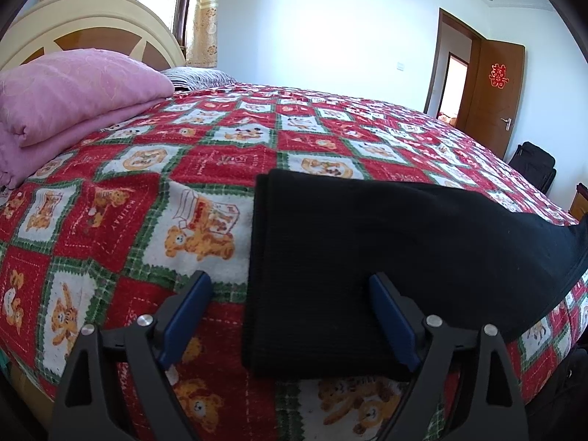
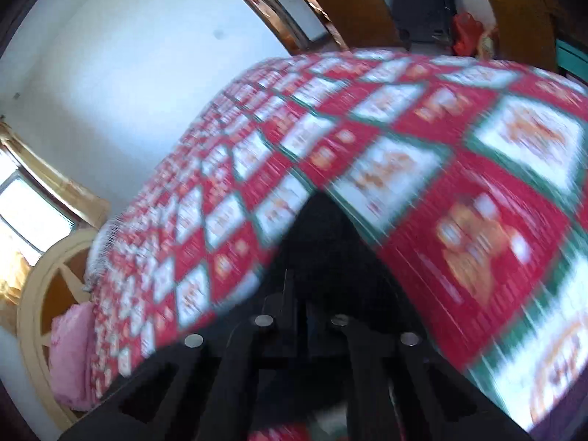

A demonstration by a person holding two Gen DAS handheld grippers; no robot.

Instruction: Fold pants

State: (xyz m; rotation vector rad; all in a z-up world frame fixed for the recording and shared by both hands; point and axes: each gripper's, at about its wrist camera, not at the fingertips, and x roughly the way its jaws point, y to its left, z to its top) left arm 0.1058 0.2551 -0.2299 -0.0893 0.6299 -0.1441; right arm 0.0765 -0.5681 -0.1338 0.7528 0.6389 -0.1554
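Black pants (image 1: 367,239) lie folded on the red, white and green bear-print bedspread (image 1: 147,202), with their left edge straight and near the bed's front. My left gripper (image 1: 290,277) stands open over that edge. One blue pad (image 1: 187,316) is over the bedspread and the other (image 1: 393,323) is over the black cloth. At the far right the pants rise off the bed. The right wrist view is blurred. My right gripper (image 2: 294,294) is shut there, with a dark peak of the pants (image 2: 323,235) running up from its closed fingers.
A folded pink quilt (image 1: 73,92) sits at the back left by the cream headboard (image 1: 92,18). A brown door (image 1: 492,99) stands ajar at the far right, with a black bag (image 1: 533,161) beside it. The bed's front edge is just below my left gripper.
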